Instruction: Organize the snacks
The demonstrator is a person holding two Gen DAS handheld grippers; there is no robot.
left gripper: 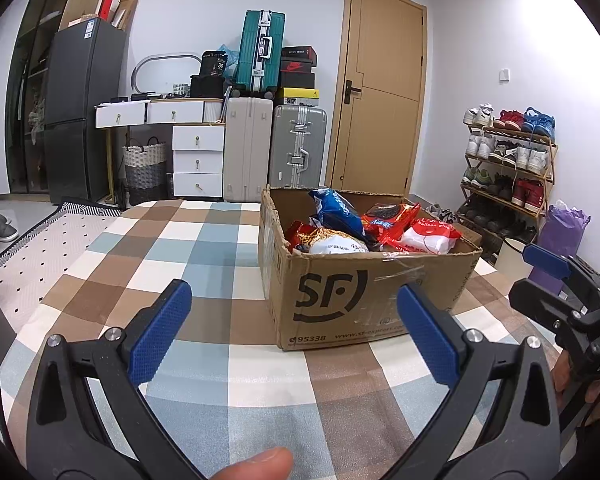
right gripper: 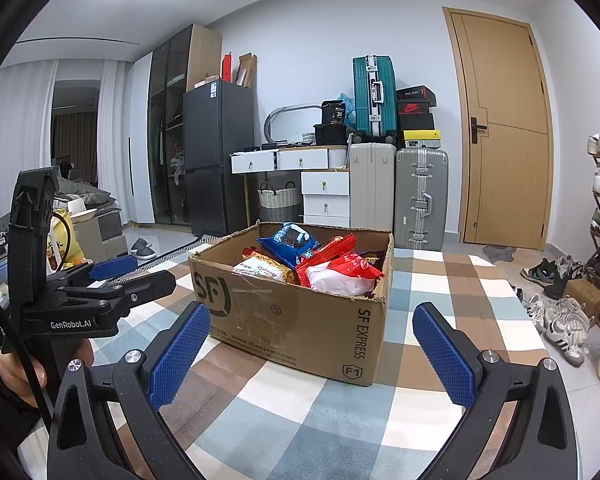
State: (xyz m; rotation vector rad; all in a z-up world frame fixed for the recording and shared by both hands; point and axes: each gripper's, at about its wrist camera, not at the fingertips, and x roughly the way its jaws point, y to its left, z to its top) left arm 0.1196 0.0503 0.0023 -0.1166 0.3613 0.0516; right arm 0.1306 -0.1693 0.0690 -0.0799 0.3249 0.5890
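An open cardboard box [left gripper: 332,300] printed "SF" stands on the checked tablecloth [left gripper: 204,240]; it also shows in the right wrist view [right gripper: 300,320]. It holds several snack packs: a blue pack [left gripper: 336,210] [right gripper: 288,242], red packs [left gripper: 392,218] [right gripper: 332,254] and white-and-red bags [left gripper: 430,236] [right gripper: 340,278]. My left gripper [left gripper: 294,332] is open and empty, in front of the box and left of its near corner. My right gripper [right gripper: 312,358] is open and empty, just in front of the box's near face.
The table carries a checked blue, brown and white cloth [right gripper: 340,420]. Behind it stand suitcases [left gripper: 296,144], a white drawer unit [left gripper: 198,160], a dark fridge [left gripper: 80,108] and a wooden door [left gripper: 384,88]. A shoe rack [left gripper: 508,160] stands at right.
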